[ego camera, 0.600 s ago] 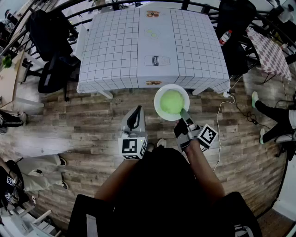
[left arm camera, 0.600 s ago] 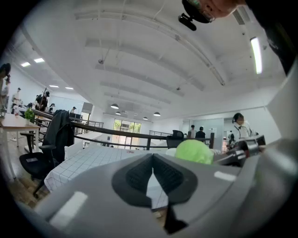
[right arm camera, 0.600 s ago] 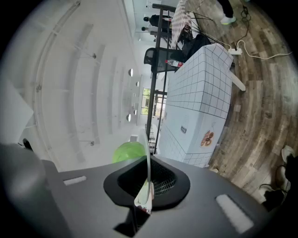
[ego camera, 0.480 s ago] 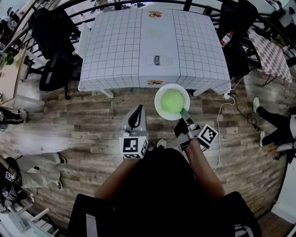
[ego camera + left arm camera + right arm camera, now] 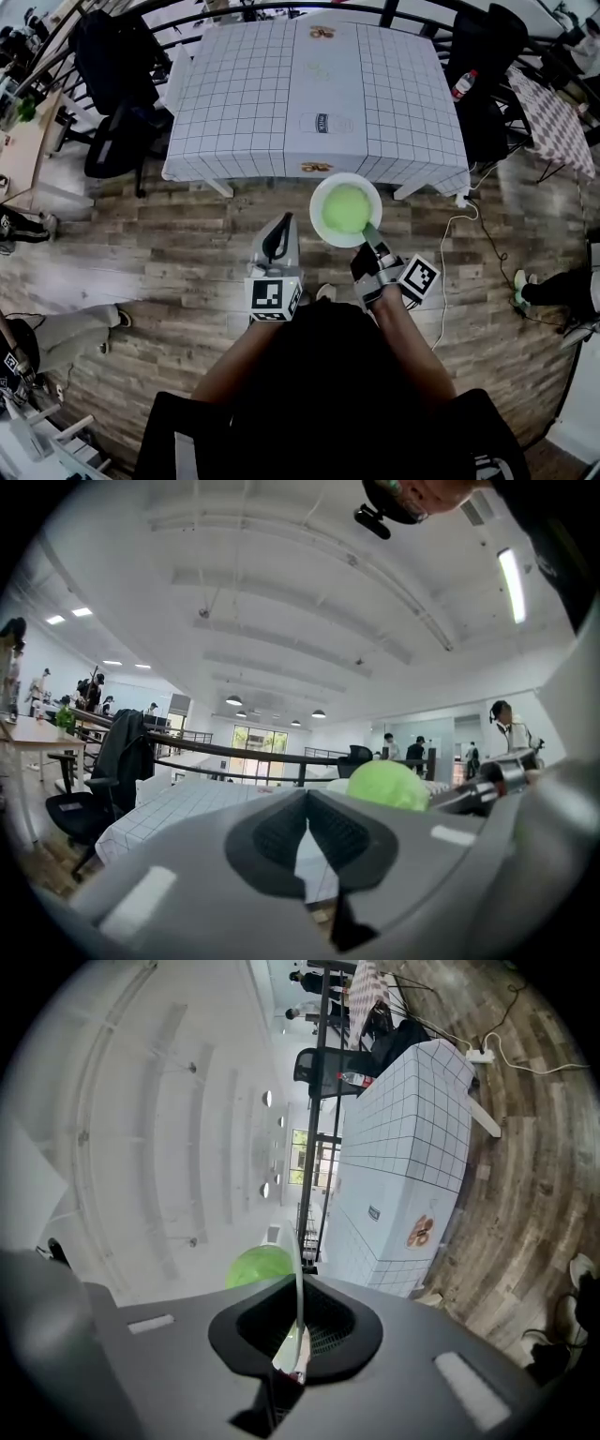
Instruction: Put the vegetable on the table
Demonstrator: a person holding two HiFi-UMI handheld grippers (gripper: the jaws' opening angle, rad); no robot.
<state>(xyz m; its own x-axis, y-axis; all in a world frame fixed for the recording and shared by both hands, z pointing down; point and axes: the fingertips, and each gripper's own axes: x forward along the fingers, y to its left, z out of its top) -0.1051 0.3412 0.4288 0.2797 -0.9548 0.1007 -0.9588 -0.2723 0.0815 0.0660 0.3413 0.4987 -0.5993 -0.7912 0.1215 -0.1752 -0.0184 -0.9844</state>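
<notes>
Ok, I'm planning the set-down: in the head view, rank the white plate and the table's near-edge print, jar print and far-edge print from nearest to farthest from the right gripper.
1. White plate, just ahead, its rim held in the right gripper's fingers.
2. Near-edge print, on the table's closest side.
3. Jar print, mid-table.
4. Far-edge print, at the far side.
</notes>
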